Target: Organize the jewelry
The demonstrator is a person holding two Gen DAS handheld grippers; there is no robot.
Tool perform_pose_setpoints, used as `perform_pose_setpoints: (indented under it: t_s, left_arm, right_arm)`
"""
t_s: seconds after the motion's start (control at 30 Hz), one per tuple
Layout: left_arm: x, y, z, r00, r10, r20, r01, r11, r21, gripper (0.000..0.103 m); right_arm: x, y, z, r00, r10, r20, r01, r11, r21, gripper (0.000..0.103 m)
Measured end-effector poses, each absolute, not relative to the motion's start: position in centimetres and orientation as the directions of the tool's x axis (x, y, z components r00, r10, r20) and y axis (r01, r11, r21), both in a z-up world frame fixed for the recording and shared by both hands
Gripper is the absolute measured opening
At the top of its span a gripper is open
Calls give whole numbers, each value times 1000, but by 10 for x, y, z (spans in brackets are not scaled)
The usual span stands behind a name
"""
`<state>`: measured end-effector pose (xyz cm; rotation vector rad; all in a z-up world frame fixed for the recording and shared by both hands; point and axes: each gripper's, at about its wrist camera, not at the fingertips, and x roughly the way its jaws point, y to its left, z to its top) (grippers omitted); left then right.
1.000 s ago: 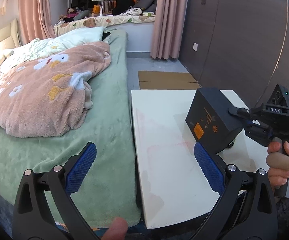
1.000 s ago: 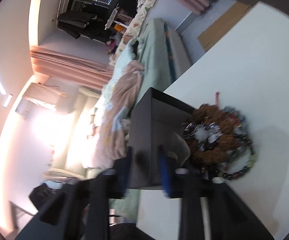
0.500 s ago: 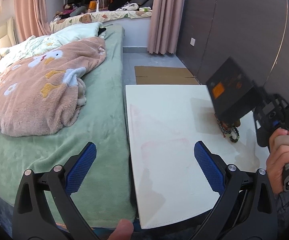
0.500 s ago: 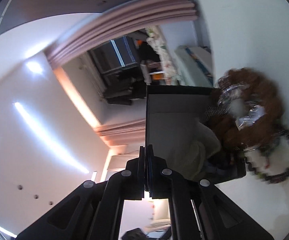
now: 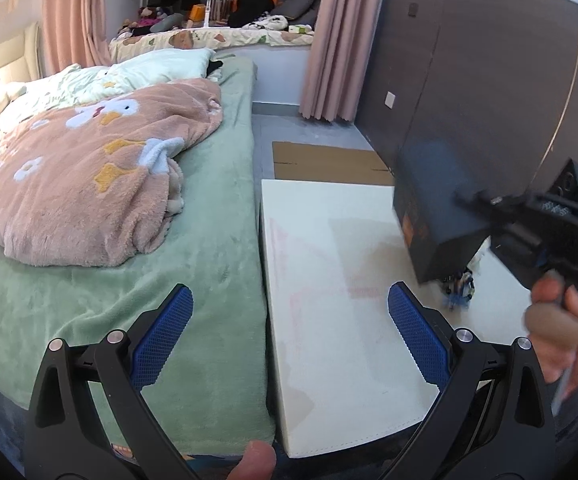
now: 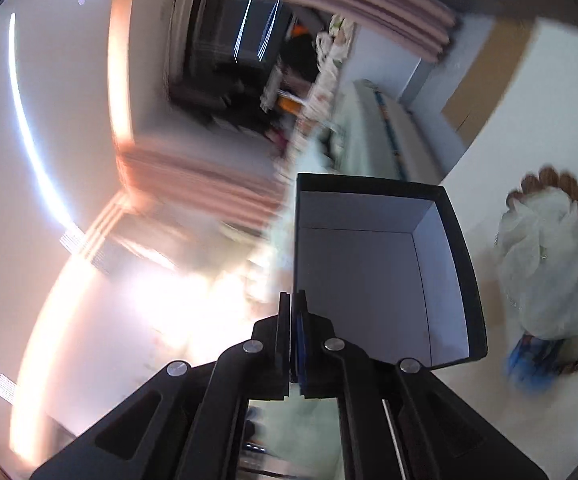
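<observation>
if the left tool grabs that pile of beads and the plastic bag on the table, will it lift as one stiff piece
Probably not. The pile mixes loose bead strands with a crumpled plastic bag, so it will likely sag and trail. The thin bag looks slippery, so the pinch may catch only film. The beads seem light yet apt to roll across the smooth white table.

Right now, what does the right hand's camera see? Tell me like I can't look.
The right gripper is clamped on the wall of an empty black box, held tipped on its side. Beside it, a pile of beaded jewelry with a white pouch on top lies on the white table.
</observation>
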<state>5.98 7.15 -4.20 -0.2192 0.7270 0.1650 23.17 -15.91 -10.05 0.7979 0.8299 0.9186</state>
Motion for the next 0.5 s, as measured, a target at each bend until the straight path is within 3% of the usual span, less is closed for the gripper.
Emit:
perform_pose_setpoints:
  t_s: [0.03, 0.1, 0.13, 0.17, 0.3, 0.5]
  left_arm:
    - [59, 73, -42, 736, 73, -673, -225, 964, -142, 98]
    - [59, 74, -42, 735, 74, -674, -224, 965, -138, 98]
    - [58, 74, -41, 735, 78, -674, -224, 966, -132, 98]
    - [58, 75, -41, 734, 81, -674, -225, 966, -129, 98]
    - [52, 85, -38, 741, 83, -667, -240, 959, -147, 98]
    - [43, 84, -30, 769, 64, -636, -236, 953, -189, 98]
  right_arm:
    - [233, -143, -98, 347, 878, -329, -367, 450, 814, 11]
    - [236, -121, -100, 305, 869, -389, -391, 487, 781, 44]
    - [234, -115, -99, 310, 860, -405, -403, 505, 764, 76]
    - [233, -113, -95, 325, 850, -414, -414, 521, 746, 86]
    - [228, -114, -81, 345, 840, -419, -438, 539, 720, 91]
    - [177, -151, -41, 533, 605, -592, -414, 796, 441, 95]
